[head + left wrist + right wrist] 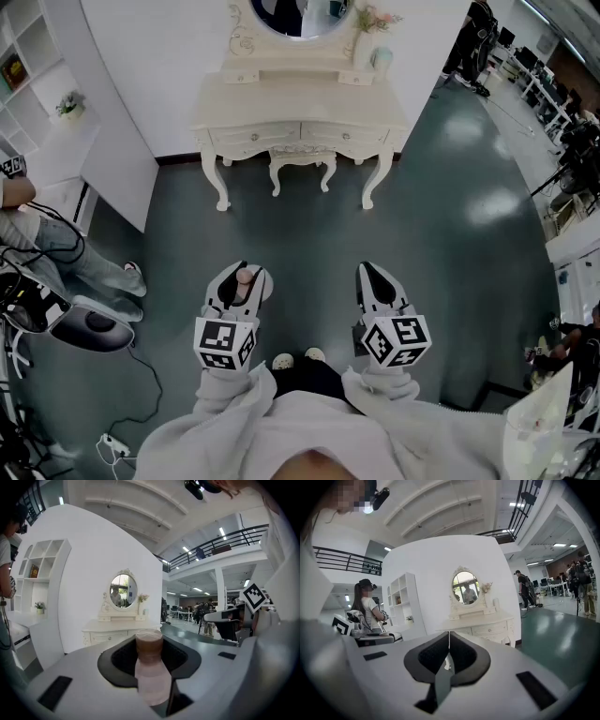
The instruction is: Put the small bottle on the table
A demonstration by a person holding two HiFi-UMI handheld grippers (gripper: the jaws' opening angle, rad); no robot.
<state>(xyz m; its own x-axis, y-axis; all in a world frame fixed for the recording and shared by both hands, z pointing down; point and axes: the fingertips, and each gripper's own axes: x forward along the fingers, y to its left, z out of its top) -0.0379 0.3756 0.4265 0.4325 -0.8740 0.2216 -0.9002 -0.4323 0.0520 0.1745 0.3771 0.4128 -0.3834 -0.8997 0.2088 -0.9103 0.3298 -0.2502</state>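
text: none legible | labels: none | numbers: none | signs: none

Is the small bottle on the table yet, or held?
Held: the small bottle sits clamped in the left gripper; the table stands well ahead.

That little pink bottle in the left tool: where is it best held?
Around its pale pink body, below the brown cap, with the jaws closing in from the two sides. The small bottle stands cap-up, and the body looks like its widest, straightest part. The left hand-held gripper holds it just that way.
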